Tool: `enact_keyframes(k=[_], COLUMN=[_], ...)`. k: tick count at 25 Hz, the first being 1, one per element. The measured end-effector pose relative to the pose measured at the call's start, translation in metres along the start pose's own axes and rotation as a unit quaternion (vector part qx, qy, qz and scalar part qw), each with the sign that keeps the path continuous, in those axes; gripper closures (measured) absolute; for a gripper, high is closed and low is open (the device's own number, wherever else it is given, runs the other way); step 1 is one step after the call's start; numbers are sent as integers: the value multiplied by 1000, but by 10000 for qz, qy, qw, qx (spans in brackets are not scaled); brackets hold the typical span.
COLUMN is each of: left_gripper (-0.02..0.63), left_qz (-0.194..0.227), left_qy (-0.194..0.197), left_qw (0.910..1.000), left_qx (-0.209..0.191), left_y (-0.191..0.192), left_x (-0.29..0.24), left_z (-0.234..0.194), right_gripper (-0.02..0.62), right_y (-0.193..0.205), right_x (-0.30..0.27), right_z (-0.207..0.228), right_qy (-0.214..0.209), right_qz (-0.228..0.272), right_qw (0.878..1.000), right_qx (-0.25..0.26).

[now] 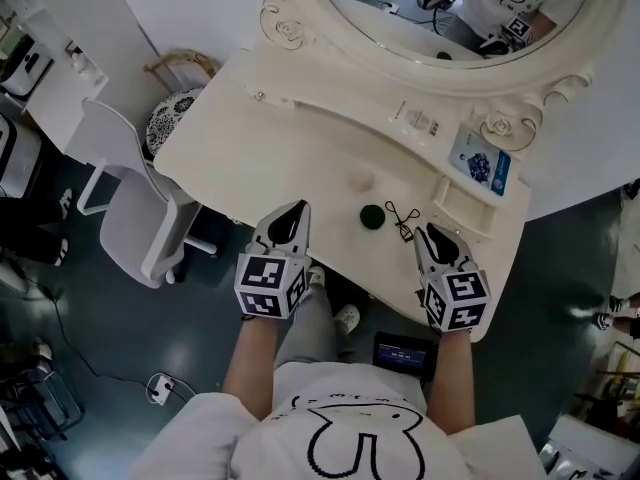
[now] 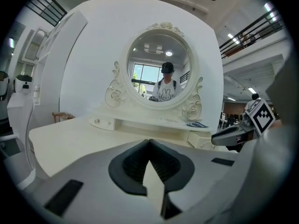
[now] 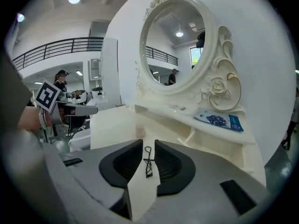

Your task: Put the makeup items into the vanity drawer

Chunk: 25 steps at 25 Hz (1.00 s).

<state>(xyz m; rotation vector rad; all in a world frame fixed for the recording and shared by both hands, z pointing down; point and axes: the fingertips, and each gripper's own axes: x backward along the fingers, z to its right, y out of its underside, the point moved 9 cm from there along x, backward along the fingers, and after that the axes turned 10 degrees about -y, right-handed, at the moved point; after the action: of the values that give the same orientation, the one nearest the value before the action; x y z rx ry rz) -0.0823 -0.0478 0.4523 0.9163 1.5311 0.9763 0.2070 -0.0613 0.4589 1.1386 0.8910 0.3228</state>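
Lining up parted, empty right gripper (image 3: pixel 148 143) on eyelash curler (image 3: pixel 148 164) at twelve o'clock, likely for pickup. Parking left gripper (image 2: pixel 149 143) shut, empty, at nine o'clock.

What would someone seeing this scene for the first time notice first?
The ornate oval mirror fills the top of the head view, above the cream vanity table. Nearer the person, the right gripper is open and points at a thin black eyelash curler lying on the table. A dark round item sits just left of the curler, and the left gripper is shut and empty.
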Motion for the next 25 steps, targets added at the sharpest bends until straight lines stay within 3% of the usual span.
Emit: enact_keyframes(k=[12, 22, 24, 25], left_gripper=[597, 597, 597, 597], left_qz=[-440, -635, -672, -682], left_qy=[-159, -57, -31, -16], left_qw=[9989, 9980, 9977, 9977], left_qx=[36, 33, 34, 32], left_y=[34, 40, 42, 42], left_x=[1, -10, -12, -12], left_z=[-1, -4, -4, -4], right_gripper=[511, 511, 517, 570], right_y=[48, 62, 64, 64], right_x=[-19, -33, -35, -36], right_z=[4, 11, 11, 11], right_qy=[-128, 93, 124, 135], right_qz=[-484, -670, -738, -753], right_qw=[9981, 9969, 9966, 9965], right_qx=[-358, -410, -359, -337])
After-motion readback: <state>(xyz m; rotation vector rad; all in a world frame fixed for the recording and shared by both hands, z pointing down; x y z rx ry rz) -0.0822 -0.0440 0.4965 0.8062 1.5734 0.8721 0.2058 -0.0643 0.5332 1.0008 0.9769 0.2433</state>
